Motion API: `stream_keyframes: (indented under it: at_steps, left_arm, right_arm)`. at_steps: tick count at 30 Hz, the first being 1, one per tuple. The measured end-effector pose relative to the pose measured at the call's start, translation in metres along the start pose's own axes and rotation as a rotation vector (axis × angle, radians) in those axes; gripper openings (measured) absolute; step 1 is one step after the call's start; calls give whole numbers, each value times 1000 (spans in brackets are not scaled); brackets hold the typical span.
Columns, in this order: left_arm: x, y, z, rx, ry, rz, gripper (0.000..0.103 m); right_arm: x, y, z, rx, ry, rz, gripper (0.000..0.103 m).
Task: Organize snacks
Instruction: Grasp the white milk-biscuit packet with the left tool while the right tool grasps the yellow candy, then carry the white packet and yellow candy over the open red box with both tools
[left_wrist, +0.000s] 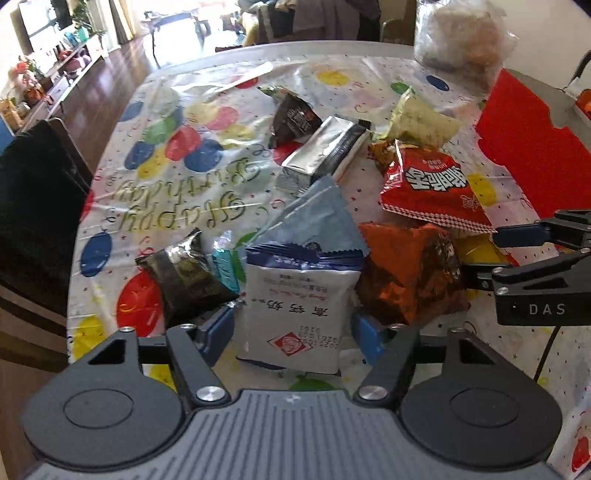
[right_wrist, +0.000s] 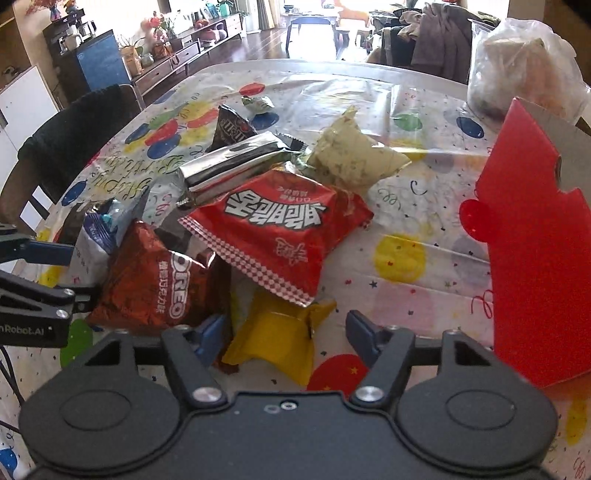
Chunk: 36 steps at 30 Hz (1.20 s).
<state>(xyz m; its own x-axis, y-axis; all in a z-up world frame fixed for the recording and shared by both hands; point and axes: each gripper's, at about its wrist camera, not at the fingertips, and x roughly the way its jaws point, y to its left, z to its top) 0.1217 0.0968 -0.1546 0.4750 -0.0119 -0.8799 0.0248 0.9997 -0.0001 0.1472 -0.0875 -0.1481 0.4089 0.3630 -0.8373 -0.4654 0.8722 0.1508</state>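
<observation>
Left gripper: I straddle the white milk packet, pads apparently touching its edges.
Right gripper: spread around the yellow packet, right pad clear.
Advice: I'd squeeze centred, then lift straight.

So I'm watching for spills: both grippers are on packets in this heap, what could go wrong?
1. The yellow packet between the right gripper fingers lies under the red packet; lifting it may tip that one.
2. The left gripper straddles the white packet; squeezing may crush the contents.
3. The grippers work close together and could collide.
</observation>
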Motion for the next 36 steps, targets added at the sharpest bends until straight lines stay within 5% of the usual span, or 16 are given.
stream_keyframes:
  at_steps: [2, 13, 28, 36]
  left_arm:
    - [4, 1, 1, -7, 19, -3, 54]
    - [-2, -2, -4, -37, 7, 1, 49]
    - [-37, -2, -29, -101, 3, 8, 49]
    - [-79, -18, -37, -57, -50, -5, 49]
  right_arm:
    - [0, 0, -1, 6, 6, 3, 66]
    - [-8, 3, -10, -1, -10, 4, 32]
    - [-52, 4, -38, 71, -57, 0, 30]
    - [-98, 7, -54, 119, -116, -6, 30]
